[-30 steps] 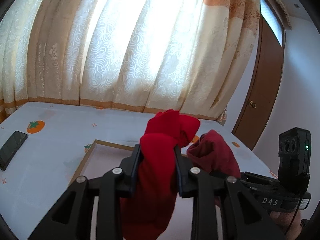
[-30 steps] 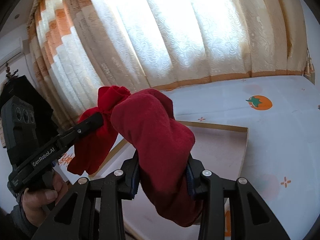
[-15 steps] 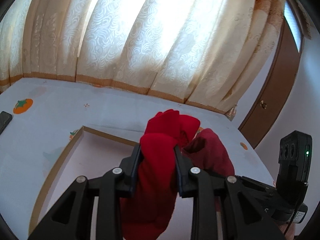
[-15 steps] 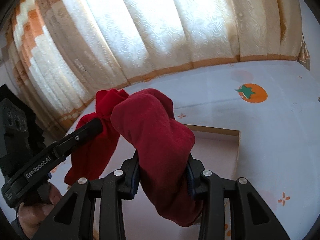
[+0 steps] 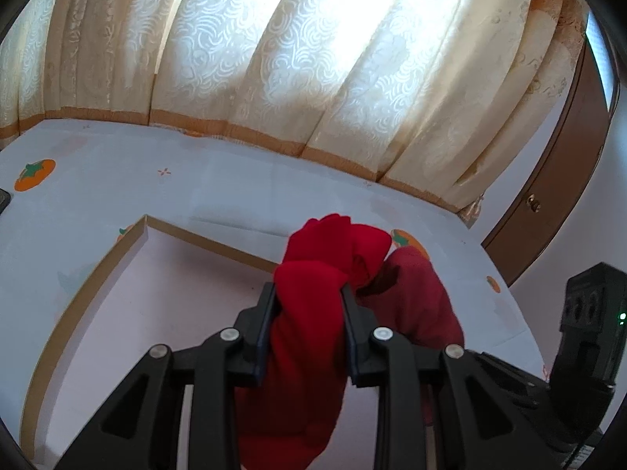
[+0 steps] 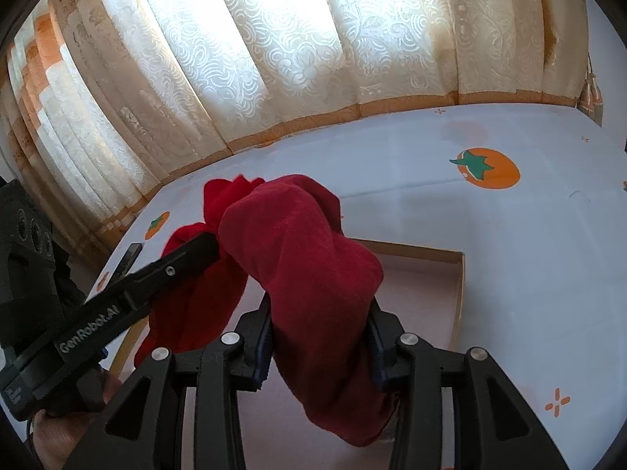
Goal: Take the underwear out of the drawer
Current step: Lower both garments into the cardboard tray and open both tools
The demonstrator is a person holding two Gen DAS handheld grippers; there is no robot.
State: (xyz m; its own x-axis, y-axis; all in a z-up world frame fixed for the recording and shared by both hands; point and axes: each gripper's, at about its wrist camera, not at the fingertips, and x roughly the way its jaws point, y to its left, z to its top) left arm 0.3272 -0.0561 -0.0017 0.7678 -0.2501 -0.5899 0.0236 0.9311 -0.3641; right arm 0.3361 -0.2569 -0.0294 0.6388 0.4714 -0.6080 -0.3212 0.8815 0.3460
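Two tongs share red underwear [image 5: 309, 313] above drawer [image 5: 90, 286]: our left gripper [image 5: 307, 323] clamps one bunch, right gripper [image 6: 319, 338] opening, cloth still between pads. Soft, light, limp; we'd pinch thick folds.

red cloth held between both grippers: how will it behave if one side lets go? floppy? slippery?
Likely floppy: the red knit underwear bunches and sags below the right gripper, whose jaws are opening with cloth between them. It would probably swing from the left gripper, which pinches another fold. The nap looks fuzzy, so it probably won't slip.
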